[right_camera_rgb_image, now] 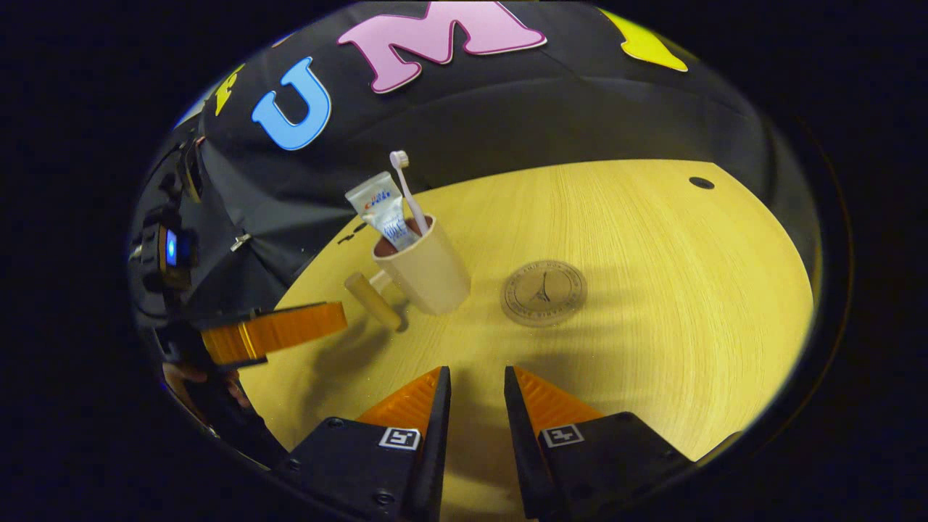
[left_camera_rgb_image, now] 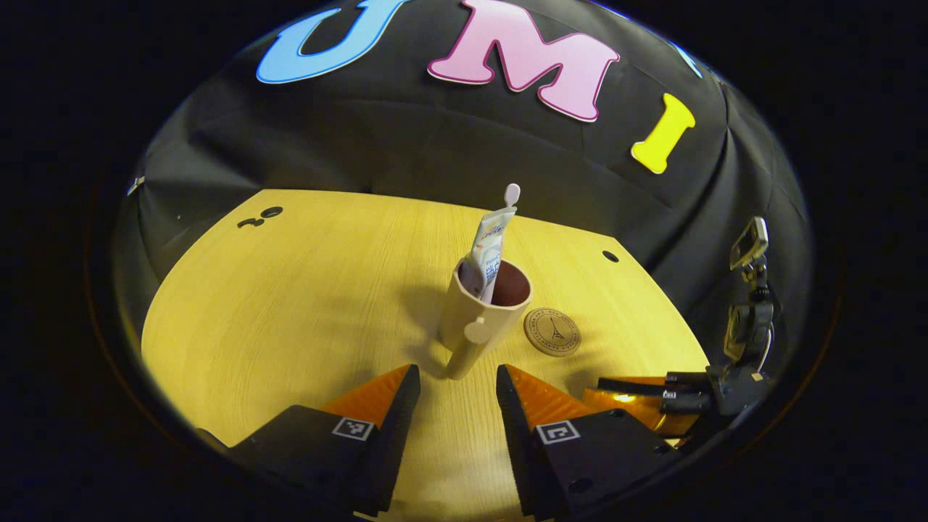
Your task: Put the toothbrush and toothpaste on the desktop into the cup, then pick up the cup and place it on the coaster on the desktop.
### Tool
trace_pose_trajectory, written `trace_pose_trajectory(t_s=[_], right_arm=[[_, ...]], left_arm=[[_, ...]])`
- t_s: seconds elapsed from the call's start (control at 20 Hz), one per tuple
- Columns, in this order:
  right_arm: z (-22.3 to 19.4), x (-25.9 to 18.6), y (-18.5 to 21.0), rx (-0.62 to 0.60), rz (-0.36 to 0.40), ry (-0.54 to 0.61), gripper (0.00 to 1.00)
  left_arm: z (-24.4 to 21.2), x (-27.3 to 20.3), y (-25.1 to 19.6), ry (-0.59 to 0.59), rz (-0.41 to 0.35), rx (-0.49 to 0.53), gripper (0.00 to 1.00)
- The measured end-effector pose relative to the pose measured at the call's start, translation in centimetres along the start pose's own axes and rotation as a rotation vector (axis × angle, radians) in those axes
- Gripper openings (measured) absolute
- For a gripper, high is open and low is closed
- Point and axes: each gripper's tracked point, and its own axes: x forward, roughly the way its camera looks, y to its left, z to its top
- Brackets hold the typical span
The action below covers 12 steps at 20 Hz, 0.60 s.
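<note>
Left gripper (left_camera_rgb_image: 458, 380): nearest the camera in the left gripper view; fingers spread with a clear gap, nothing between them; tips over bare wood just short of the cup's handle.
Right gripper (right_camera_rgb_image: 475, 380): nearest the camera in the right gripper view; fingers apart by a narrow gap, empty, over bare wood, short of the coaster.
Cup (left_camera_rgb_image: 484, 308): beige, upright on the surface, dark inside; in the left gripper view it stands straight ahead of the finger gap.
Handle (left_camera_rgb_image: 467, 351): a peg-shaped bar sticking out of the cup's side toward the left gripper; not touched by either finger.
Toothpaste (left_camera_rgb_image: 487, 254): white tube standing in the cup, leaning on the rim, flat crimped end up.
Toothbrush (right_camera_rgb_image: 407, 190): standing in the cup beside the tube, head up, above the tube's top.
Coaster (right_camera_rgb_image: 544, 292): round, brown, with a stamped tower design; flat on the surface just beside the cup, apart from it, nothing on it.
Surface (left_camera_rgb_image: 290, 304): light wood grain, round holes near the far edge.
Cross-check, right gripper view: the left gripper (right_camera_rgb_image: 272, 331) comes in from the left edge, fingers reaching toward the handle (right_camera_rgb_image: 372, 301), a small gap left.
Cross-check, left gripper view: the right gripper (left_camera_rgb_image: 638, 395) sits at the right edge, low over the surface, well apart from the cup.
</note>
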Motion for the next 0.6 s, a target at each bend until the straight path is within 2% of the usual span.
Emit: trace_pose_trajectory(t_s=[0.25,0.6], right_arm=[[-2.0,-2.7,-1.4,0.031,-0.026,0.059,0.46],[-3.7,-6.4,-3.2,0.061,-0.032,0.113,0.46]], left_arm=[[-0.5,2.1,0.3,0.159,0.021,0.024,0.66],[0.6,3.8,0.4,0.324,0.051,0.166,0.66]])
